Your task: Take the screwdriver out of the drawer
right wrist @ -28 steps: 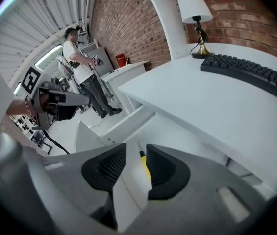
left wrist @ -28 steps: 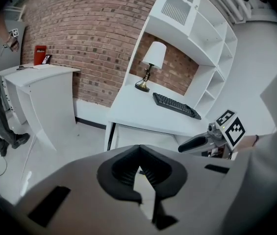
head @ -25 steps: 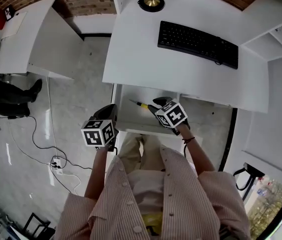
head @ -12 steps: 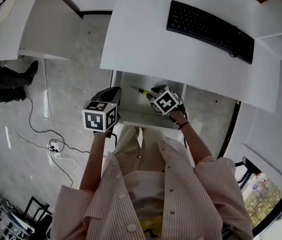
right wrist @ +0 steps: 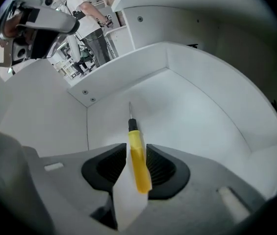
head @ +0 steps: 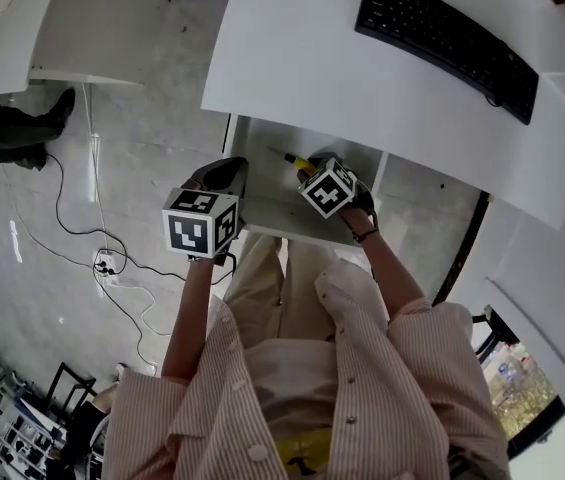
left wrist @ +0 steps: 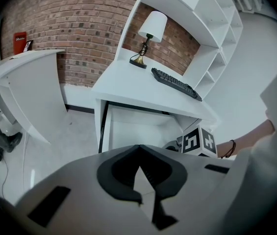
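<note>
Right gripper view: right gripper (right wrist: 133, 151) pinches the screwdriver (right wrist: 139, 173) by its handle, ready to lift it from the drawer (right wrist: 202, 111). Left gripper (left wrist: 138, 153) idles closed, empty.

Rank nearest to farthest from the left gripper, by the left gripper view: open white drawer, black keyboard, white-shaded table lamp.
1. Open white drawer, just ahead, low.
2. Black keyboard, desktop right.
3. White-shaded table lamp, desktop rear.

screwdriver (right wrist: 138, 160): yellow handle, black collar | drawer (right wrist: 192, 116): white | desk (head: 302, 58): white | keyboard (head: 447, 38): black | shirt (head: 362, 388): pale pinstripes | floor (head: 152, 148): mottled grey | wall (left wrist: 79, 28): red brick
</note>
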The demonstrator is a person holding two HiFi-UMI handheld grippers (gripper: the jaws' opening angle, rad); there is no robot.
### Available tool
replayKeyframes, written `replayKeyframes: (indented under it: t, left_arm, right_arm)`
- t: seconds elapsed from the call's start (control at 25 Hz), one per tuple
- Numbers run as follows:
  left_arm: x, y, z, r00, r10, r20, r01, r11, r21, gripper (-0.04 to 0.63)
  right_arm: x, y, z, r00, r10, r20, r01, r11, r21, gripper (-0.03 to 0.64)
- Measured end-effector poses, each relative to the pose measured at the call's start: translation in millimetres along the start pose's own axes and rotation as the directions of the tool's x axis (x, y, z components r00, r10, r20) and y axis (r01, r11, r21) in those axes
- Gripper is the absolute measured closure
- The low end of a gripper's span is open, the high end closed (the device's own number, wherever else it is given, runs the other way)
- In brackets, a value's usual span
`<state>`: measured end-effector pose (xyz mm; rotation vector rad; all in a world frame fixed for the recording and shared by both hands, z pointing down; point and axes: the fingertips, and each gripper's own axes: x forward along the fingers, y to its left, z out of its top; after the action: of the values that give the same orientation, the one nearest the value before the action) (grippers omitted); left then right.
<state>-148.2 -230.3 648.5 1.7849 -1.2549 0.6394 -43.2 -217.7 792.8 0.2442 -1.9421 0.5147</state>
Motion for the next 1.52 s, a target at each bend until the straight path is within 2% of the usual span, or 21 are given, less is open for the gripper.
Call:
replayKeyframes:
  t: [0.36,0.52,0.88,1.24,1.52]
  left_arm:
    - [0.3,-2.6,-1.0,1.0,0.009,0.01,-0.009,1.0,-0.003,0.595]
    - [-0.5,-4.8,-0.4,1.0,0.01,0.018,-0.01,1.0,0.002,0.595]
    - [-4.1,-8.4,-2.7,0.999,0.008,0.033,-0.008,1.0,-0.004,0.595]
    - [-18.6,-13.0,-3.6,0.998,-0.001,0.063,0.003,1.0,-0.031,0.595]
    - [-33.5,-18.3,4.5,0.994,-0.011,0.105,0.012,1.0,-0.016,0.595]
  right_arm:
    - [8.1,-1.3,-7.8,0.998,-0.057,-0.033,0.056,0.998,-0.039,0.499]
    - [10.5,-4.1,-11.1,0.995,-0.089,-0.039,0.086,0.993,-0.081,0.52]
    - [6.2,1.7,-8.0,0.998,-0.053,-0.041,0.049,0.994,-0.102,0.534]
    - [-22.5,12.6,5.3,0.997,-0.057,0.048,0.063,0.992,-0.113,0.535]
    - [-60.1,14.0,20.1,0.987,-0.084,0.135,0.101,0.988,-0.118,0.535]
